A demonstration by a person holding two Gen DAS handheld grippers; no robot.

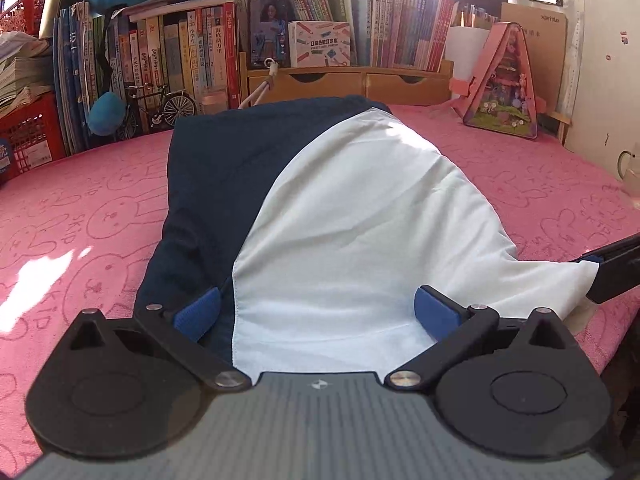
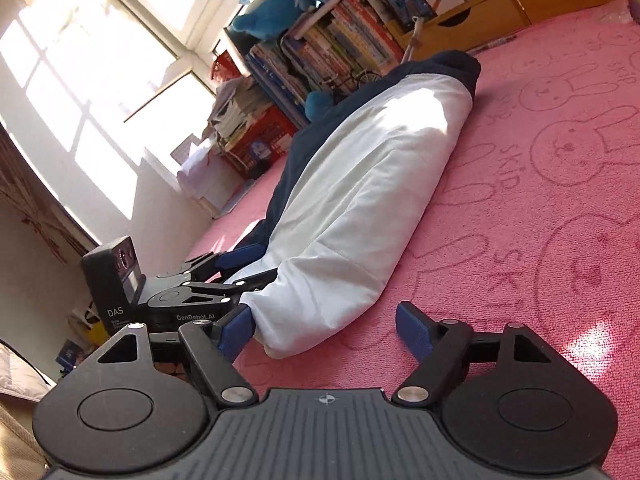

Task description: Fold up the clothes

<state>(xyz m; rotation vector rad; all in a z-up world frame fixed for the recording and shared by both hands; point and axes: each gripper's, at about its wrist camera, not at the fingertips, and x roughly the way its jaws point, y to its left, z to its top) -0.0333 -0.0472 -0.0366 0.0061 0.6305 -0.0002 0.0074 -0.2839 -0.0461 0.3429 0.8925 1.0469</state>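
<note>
Navy and white cotton make up the folded garment (image 1: 332,216), which lies on a pink towelling cover printed with rabbit outlines (image 1: 80,208) spread over the desk. Its long axis runs straight away from the jaws of the left gripper (image 1: 316,314) toward the low wooden drawer unit (image 1: 360,84) and the row of upright books (image 1: 168,64) at the back, the navy band along the left side and far end, the white panel on the right and near end. The near hem lies between the left gripper's jaws, which stand wide apart with a blue pad on either side of the cloth; neither pad visibly presses it, so nothing is clamped. In the right wrist view the same garment (image 2: 368,184) stretches diagonally from the near left up toward the far right, and its rounded white near corner sits just ahead of the right gripper (image 2: 326,330), closest to the left-hand pad. These jaws too are spread wide and grip nothing. The left gripper's black body (image 2: 176,300) lies just beyond, beside the garment's near end.
</note>
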